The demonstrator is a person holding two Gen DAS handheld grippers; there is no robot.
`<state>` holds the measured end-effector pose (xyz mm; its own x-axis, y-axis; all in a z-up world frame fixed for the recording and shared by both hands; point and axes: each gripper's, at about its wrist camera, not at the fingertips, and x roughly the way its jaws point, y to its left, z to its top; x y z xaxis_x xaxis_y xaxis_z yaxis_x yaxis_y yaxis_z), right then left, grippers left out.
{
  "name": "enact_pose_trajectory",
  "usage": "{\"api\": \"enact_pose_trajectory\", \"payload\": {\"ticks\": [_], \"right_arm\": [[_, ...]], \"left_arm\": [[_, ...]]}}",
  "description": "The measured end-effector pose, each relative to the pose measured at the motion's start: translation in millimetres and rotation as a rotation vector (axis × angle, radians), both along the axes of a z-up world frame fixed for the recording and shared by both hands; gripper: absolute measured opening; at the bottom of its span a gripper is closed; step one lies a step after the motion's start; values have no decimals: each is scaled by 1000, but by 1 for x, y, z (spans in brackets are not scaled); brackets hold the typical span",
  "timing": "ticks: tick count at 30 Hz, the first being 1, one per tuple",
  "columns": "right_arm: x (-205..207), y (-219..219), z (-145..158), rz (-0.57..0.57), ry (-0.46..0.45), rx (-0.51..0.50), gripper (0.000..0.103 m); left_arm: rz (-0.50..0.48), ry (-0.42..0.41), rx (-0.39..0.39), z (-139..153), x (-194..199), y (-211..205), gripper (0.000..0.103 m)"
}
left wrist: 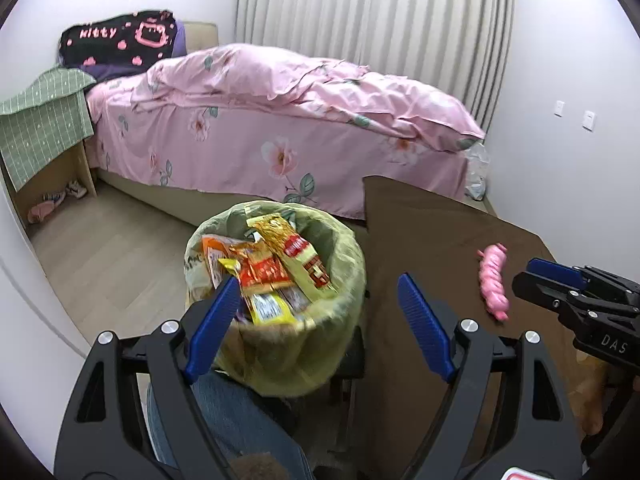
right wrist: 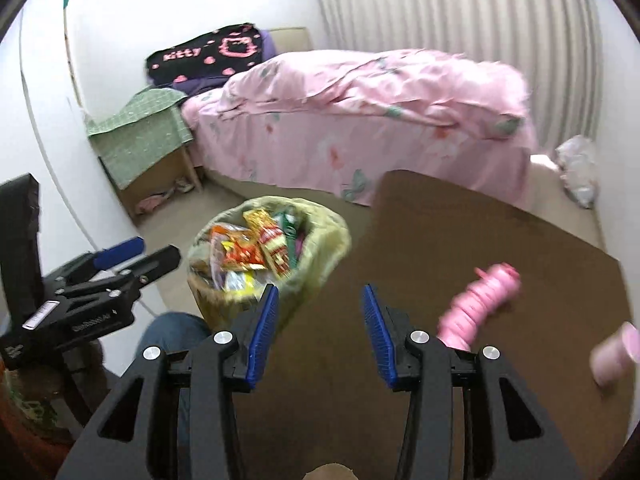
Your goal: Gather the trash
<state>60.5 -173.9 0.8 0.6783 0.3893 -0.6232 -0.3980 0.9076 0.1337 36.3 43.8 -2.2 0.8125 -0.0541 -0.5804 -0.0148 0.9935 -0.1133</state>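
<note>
A bedroom with a pink bed (left wrist: 280, 120): in the left wrist view the left gripper (left wrist: 316, 320) gapes empty above the bin (left wrist: 276, 300), already stuffed with wrappers (left wrist: 276, 268). In the right wrist view the right gripper (right wrist: 320, 332) stands open and empty over the brown surface (right wrist: 440, 240), where a pink roll (right wrist: 480, 300) lies just beside it, likely next for the bin.

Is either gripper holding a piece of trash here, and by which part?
Nothing is held. The left gripper and right gripper both stand open with empty jaws. The snack wrappers lie in the trash bin.
</note>
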Motion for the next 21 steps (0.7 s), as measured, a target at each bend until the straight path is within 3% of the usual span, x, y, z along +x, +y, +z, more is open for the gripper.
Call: {"api": "enact_pose_trajectory", "payload": {"ticks": [10,21], "right_arm": [[-79,-17,5,-137,-69,-5,41],[-88,-5,13,-135,-109,-33,41]], "left_arm": [[54,-1,86,19,-61,-17,76],[62,-9,93,25,-77,-15,76]]}}
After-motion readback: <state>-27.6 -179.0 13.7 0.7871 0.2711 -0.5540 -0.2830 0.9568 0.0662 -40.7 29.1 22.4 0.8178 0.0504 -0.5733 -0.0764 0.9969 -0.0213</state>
